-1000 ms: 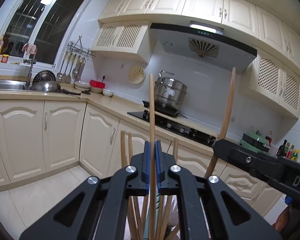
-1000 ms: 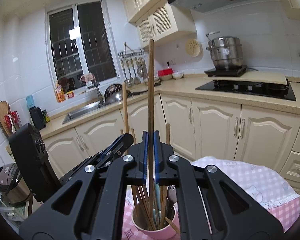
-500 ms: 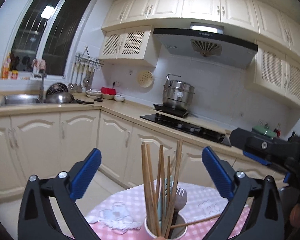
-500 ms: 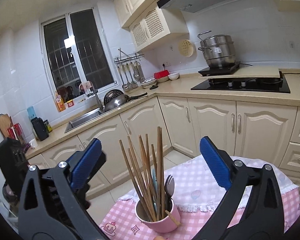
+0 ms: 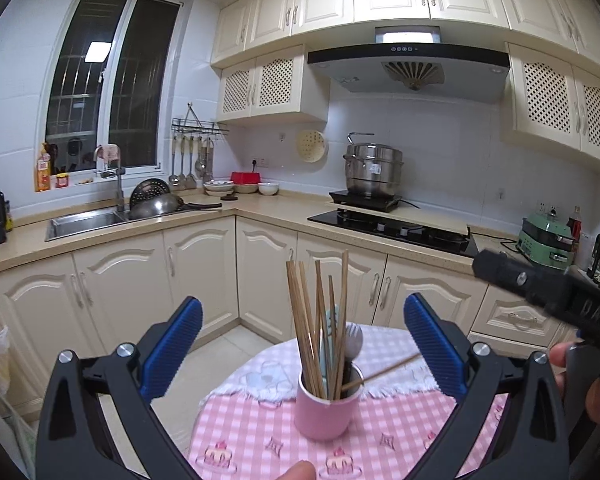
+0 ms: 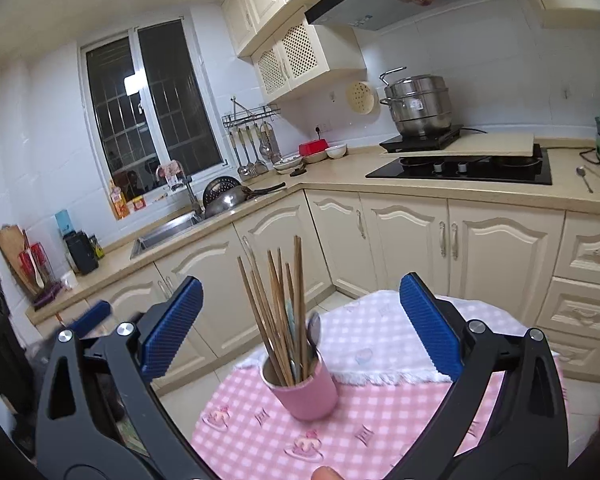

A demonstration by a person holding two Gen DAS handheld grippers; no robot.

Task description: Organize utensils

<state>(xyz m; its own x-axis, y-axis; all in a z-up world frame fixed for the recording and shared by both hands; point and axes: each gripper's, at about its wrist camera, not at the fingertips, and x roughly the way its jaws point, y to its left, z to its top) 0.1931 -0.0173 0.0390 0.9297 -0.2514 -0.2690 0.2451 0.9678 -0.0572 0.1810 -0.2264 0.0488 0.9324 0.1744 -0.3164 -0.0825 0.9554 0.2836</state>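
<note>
On the pink checked table (image 5: 260, 432) stands a pink cup (image 5: 325, 407), already packed with chopsticks (image 5: 312, 320) and a spoon (image 5: 352, 344); the sorting looks nearly finished, with nothing loose in sight. Both the left gripper (image 5: 303, 346) and right gripper (image 6: 300, 326) hang spread wide and empty, apart from the cup.

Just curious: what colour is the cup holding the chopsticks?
Pink. The cup shows best in the left wrist view.
</note>
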